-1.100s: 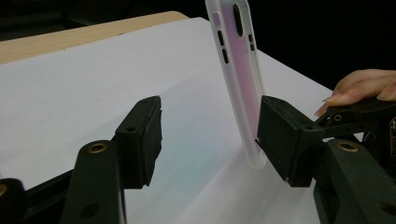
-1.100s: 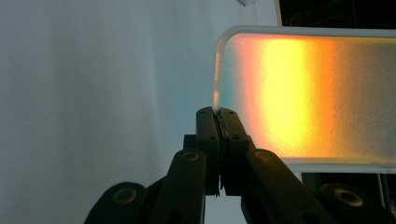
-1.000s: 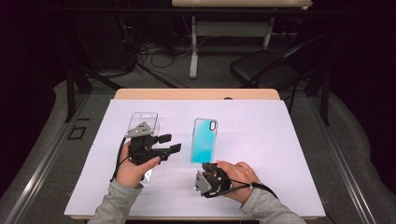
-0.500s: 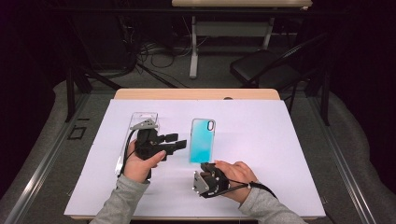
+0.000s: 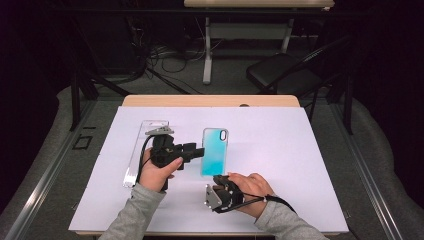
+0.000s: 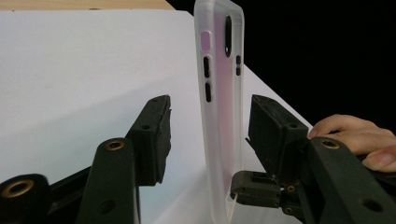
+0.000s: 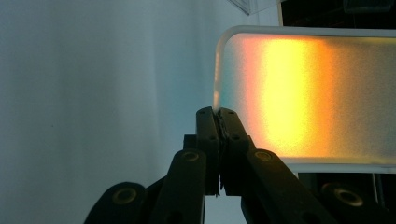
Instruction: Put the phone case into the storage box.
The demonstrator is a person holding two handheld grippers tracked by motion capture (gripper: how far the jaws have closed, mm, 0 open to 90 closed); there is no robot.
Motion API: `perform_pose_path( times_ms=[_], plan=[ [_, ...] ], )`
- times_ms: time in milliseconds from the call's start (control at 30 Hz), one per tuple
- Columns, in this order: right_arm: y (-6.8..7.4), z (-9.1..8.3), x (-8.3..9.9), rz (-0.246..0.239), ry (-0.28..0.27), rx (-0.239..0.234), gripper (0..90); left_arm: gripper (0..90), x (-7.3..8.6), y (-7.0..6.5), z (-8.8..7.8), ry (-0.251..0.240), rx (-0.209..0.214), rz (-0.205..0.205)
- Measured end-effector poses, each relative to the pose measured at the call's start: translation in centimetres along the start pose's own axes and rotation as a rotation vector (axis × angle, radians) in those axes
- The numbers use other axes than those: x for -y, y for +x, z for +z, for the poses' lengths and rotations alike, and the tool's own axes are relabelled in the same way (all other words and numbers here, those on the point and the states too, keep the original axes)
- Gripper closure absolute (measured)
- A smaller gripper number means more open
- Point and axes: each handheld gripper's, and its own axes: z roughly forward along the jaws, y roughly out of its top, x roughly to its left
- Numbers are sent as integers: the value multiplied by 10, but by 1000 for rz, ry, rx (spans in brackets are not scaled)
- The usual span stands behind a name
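**Kid:** What do you have there?

**Me:** A phone case (image 5: 215, 151). From above it looks blue-green. It is over the white sheet (image 5: 300, 150) on the table, near the middle.

**Kid:** Who holds it?

**Me:** My right gripper (image 5: 223, 186) does. In the right gripper view its two black jaws are pressed tight together on the thin edge of the case, at a bottom corner. My right hand (image 5: 252, 190) rests near the front edge of the sheet.

**Kid:** Why is the case orange there?

**Me:** In the right gripper view (image 7: 303, 93) it glows yellow and orange. I cannot tell why.

**Kid:** And your other one?

**Me:** My left gripper (image 5: 200, 151) comes in from the left side. Its jaws are about half open, and they have just been closing. In the left gripper view the case (image 6: 219, 116) stands up on its edge between my two jaws. The right jaw is very close to it. The left jaw has a clear gap. The pads are not squeezing it.

**Kid:** What is that clear thing?

**Me:** A clear plastic box (image 5: 145, 150). It lies flat on the sheet, just behind my left hand (image 5: 157, 172), apart from the case.
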Motion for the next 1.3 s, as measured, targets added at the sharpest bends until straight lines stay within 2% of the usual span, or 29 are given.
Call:
perform_pose_path(
  times_ms=[200, 433, 667, 800, 1000, 1300],
  plan=[
    [1, 1, -2, -6, -14, -2, 888, 539, -1, 1, 4, 4, 10, -8],
    [1, 2, -3, -9, -14, -1, 888, 544, -3, 3, 8, -6, -8, -7],
    [2, 2, -4, -8, -18, -2, 887, 595, -3, 5, 10, 10, -31, -5],
    [3, 2, -5, -15, -15, -3, 887, 624, -3, 5, 10, 21, -7, -11],
    [4, 1, -6, -10, -21, -6, 887, 655, -3, 5, 11, 18, -7, -18],
    [4, 1, -7, -19, -24, -9, 887, 716, -3, 6, 13, 39, 22, -57]
  ],
)
